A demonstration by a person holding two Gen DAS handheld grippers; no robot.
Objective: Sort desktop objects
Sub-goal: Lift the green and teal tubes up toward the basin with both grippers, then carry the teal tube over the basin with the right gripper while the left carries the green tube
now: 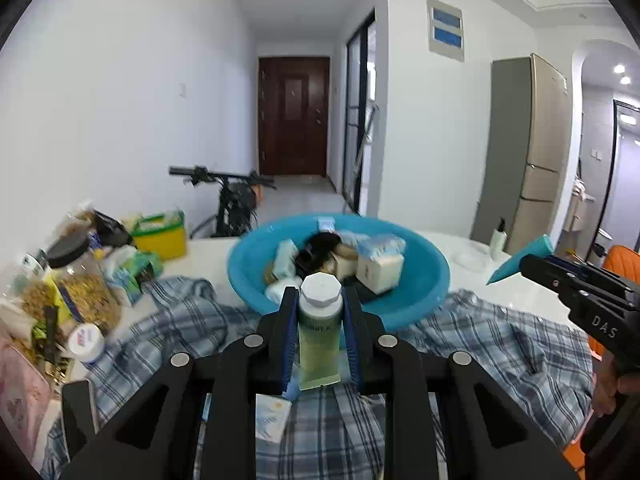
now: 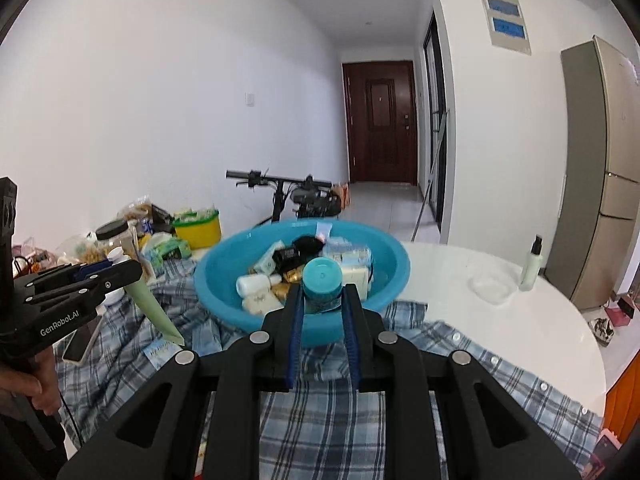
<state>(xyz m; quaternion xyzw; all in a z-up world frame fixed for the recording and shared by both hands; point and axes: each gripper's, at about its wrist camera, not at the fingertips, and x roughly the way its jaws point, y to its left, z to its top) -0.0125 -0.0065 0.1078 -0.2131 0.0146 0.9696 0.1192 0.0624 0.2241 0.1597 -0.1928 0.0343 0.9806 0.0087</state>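
The left gripper (image 1: 320, 300) is closed on a green tube (image 1: 319, 344), its blue-padded fingers (image 1: 289, 344) pressing both sides. The tube's long axis runs along the fingers, white cap (image 1: 321, 289) pointing forward toward the blue basin (image 1: 424, 280) and the flat crimped end back toward the camera. From the right wrist view the same tube (image 2: 154, 310) slants down, its crimped end hanging low over the plaid shirt (image 2: 460, 360).

The right gripper (image 2: 322, 300) grips a teal tube (image 2: 322, 280) cap-forward, held just in front of the basin's near rim (image 2: 316, 334); in the left wrist view its flat tail (image 1: 520, 260) sticks out up and to the left from the gripper.

The basin sits on the white table (image 2: 520, 312), partly on the shirt, and is crowded with small boxes and bottles. To the left the table is packed with a jar (image 1: 76, 280), snack bags and a yellow tub (image 1: 160, 236). To the right the tabletop is mostly bare up to its curved edge, with one spray bottle (image 2: 532, 266) standing well apart.

Both grippers are held level above the shirt, side by side, each with a hand (image 2: 28, 384) gripping its handle from below.
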